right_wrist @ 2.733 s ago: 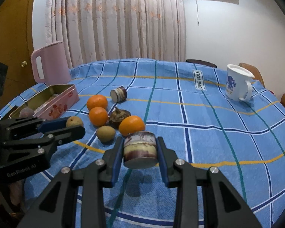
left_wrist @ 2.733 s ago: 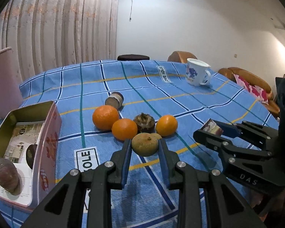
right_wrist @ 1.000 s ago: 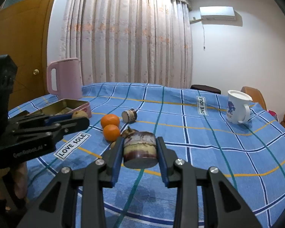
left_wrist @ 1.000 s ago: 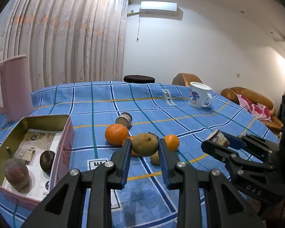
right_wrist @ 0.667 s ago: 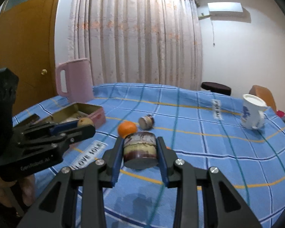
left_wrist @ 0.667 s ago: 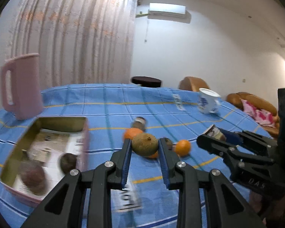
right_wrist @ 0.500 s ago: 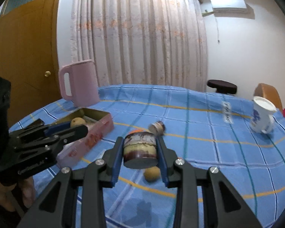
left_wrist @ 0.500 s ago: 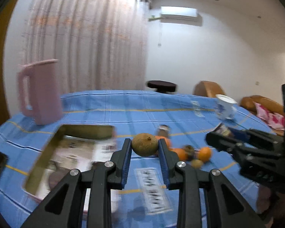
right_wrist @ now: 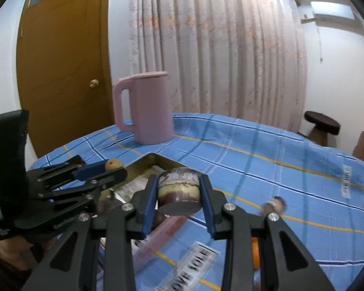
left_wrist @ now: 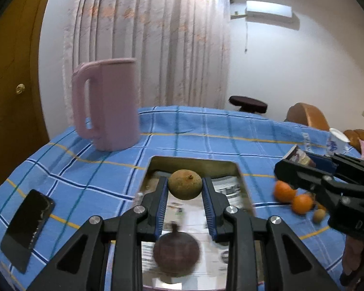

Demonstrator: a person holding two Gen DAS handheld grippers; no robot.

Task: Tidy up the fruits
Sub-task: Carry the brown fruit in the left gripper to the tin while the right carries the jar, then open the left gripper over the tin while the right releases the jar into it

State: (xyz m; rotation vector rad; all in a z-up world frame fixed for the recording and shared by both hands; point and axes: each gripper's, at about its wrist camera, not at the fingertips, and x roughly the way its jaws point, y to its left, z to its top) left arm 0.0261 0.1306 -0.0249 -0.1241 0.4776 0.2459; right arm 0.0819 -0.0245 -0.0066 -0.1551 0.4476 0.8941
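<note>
Left gripper (left_wrist: pixel 185 191) pinches a brown-green round fruit (left_wrist: pixel 185 187) at its fingertips, a dark purple fruit (left_wrist: pixel 176 253) lying below the jaws in the open tin (left_wrist: pixel 194 163). Right gripper (right_wrist: pixel 178 191) clamps a small cup (right_wrist: pixel 178 190); oranges (left_wrist: pixel 292 197) sit off right.

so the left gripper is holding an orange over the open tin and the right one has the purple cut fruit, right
Not quite. The left gripper holds a brownish-green round fruit, not an orange; the left wrist view shows it clamped above the open tin, while the oranges lie on the tablecloth to the right. The rest stands: the right gripper holds the purple cut fruit.
</note>
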